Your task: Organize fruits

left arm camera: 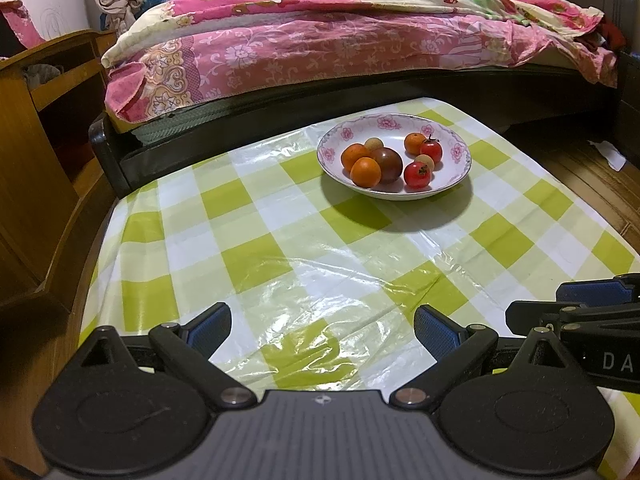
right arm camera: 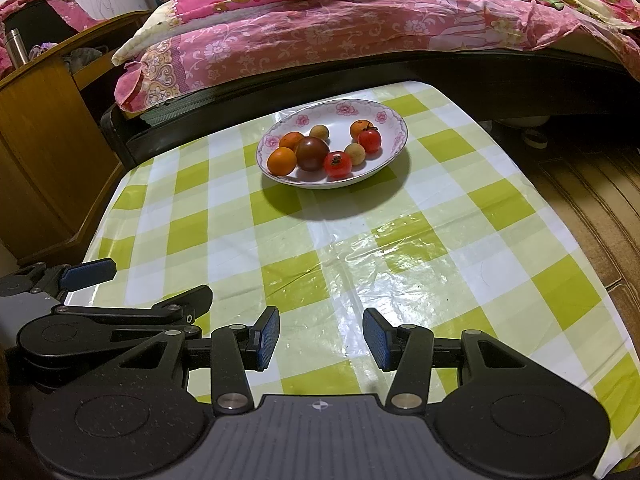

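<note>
A white plate with a pink flower rim [left arm camera: 460, 152] [right arm camera: 396, 120] stands at the far side of the checked table. In it lie three small oranges [left arm camera: 365, 172], a dark brownish tomato [left arm camera: 387, 164] [right arm camera: 312, 153], two red tomatoes [left arm camera: 417, 175] [right arm camera: 338, 164] and two small tan round fruits [left arm camera: 424, 160]. My left gripper [left arm camera: 322, 332] [right arm camera: 144, 284] hovers over the near part of the table, open, with nothing between its blue pads. My right gripper [right arm camera: 323, 338] [left arm camera: 560, 302] is beside it to the right, open and empty too. Both are well short of the plate.
The green-and-white plastic tablecloth [left arm camera: 256, 264] is creased and shiny. Behind the table runs a dark bed frame with a pink floral quilt [left arm camera: 320, 48]. A wooden cabinet [left arm camera: 44, 140] stands at the left, and wooden floor [right arm camera: 592, 184] shows on the right.
</note>
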A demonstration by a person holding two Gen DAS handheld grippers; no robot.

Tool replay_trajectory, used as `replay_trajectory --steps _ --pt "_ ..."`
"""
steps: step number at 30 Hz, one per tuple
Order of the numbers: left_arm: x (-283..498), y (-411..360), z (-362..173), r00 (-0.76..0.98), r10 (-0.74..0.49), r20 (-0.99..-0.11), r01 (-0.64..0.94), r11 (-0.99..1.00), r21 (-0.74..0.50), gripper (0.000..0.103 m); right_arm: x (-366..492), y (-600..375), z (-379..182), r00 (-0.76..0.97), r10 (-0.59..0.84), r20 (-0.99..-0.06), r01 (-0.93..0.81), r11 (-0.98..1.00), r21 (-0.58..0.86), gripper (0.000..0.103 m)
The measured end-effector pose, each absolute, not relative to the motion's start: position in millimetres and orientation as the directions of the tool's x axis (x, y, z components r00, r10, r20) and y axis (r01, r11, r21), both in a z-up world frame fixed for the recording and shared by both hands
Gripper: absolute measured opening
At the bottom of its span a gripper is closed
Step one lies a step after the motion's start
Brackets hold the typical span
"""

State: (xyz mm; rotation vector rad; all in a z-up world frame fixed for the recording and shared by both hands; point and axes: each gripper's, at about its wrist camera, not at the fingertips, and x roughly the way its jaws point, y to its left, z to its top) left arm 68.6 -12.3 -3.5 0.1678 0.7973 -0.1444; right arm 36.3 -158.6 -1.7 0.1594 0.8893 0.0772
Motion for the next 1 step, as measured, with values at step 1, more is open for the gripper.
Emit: replay_trajectory --steps 1 --pt "68.1 -12.2 -2.8 0.693 -0.066 -0.718 0.195 0.976 0.098 0.103 36.2 -158.5 -1.9 0.629 0.133 -0.766 -0.001 0.985 0.170 0.045"
